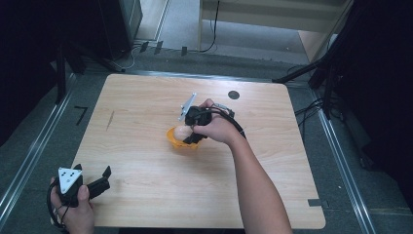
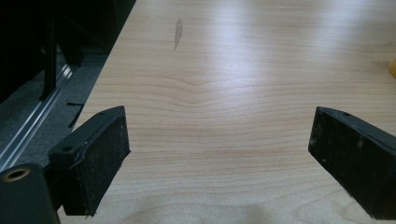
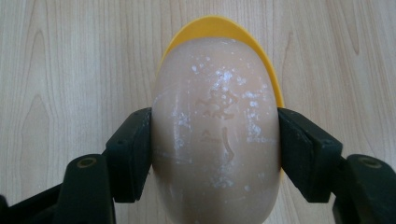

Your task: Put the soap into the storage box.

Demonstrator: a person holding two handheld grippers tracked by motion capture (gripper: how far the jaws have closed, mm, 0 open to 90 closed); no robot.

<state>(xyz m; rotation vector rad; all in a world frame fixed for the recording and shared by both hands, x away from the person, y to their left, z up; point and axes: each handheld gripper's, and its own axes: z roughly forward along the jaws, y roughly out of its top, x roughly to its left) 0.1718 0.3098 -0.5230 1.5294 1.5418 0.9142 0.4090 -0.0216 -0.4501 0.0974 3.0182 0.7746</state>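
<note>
Pale peach soap (image 3: 217, 135) sits clamped by its long sides in the right gripper (image 3: 215, 154) over the yellow dish (image 1: 176, 140) mid-table, steady for placing, while the left gripper (image 2: 219, 154) idles wide near the table's (image 1: 146, 161) front-left corner

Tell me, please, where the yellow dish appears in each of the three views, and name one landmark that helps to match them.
High view: the yellow dish sits near the table's middle, under the right gripper.
Left gripper view: a yellow sliver at the right edge, probably the dish.
Right gripper view: its rim arcs behind the beige soap, at top centre.
Shared landmark: the wooden table.
</note>
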